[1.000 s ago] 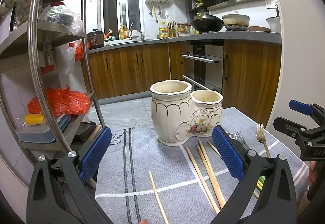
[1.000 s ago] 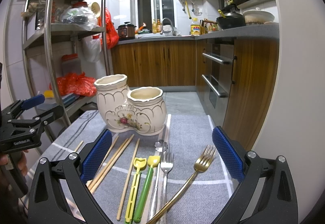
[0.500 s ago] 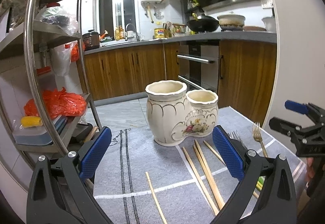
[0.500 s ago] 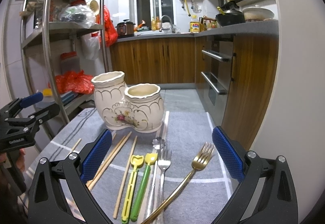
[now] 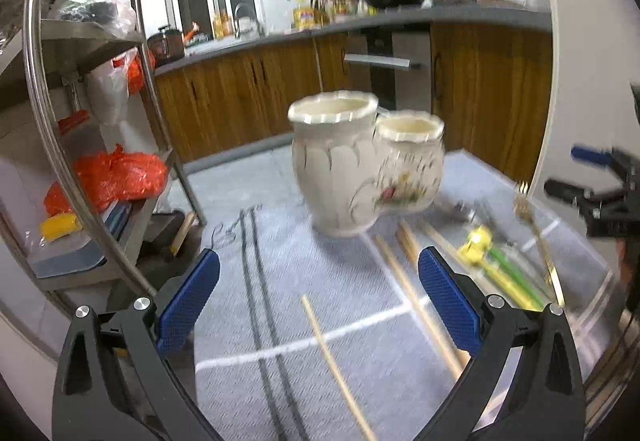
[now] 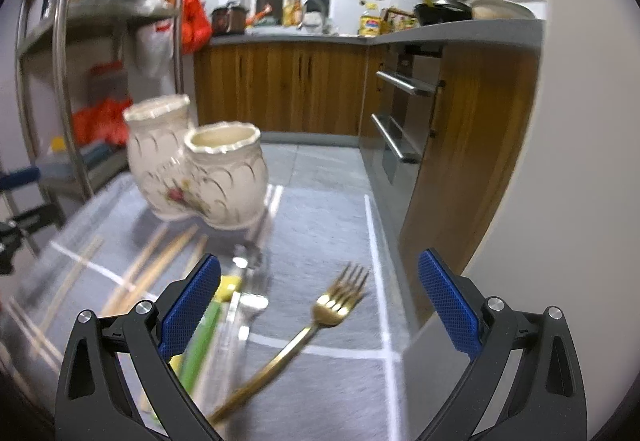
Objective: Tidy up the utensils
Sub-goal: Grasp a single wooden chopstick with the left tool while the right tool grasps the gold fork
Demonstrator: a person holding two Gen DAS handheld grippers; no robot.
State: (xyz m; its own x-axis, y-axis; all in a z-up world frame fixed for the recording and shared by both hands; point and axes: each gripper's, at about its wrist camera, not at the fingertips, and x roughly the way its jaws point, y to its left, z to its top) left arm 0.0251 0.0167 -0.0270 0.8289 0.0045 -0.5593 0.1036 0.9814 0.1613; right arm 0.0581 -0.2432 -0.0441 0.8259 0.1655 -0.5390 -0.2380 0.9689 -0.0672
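Note:
A cream double-pot ceramic holder stands on a grey cloth; it also shows in the right wrist view. Wooden chopsticks lie in front of it, several more to its side. A gold fork, a silver fork and yellow-green plastic utensils lie on the cloth. My left gripper is open and empty above the single chopstick. My right gripper is open and empty above the gold fork.
A steel shelf rack with red bags stands at the left. Wooden kitchen cabinets and an oven lie beyond. A white wall is close on the right. The cloth's right edge is near.
Both grippers have tilted down and moved forward over the cloth. The right gripper shifted right, so the gold fork now lies between its fingers. Both views are motion blurred.

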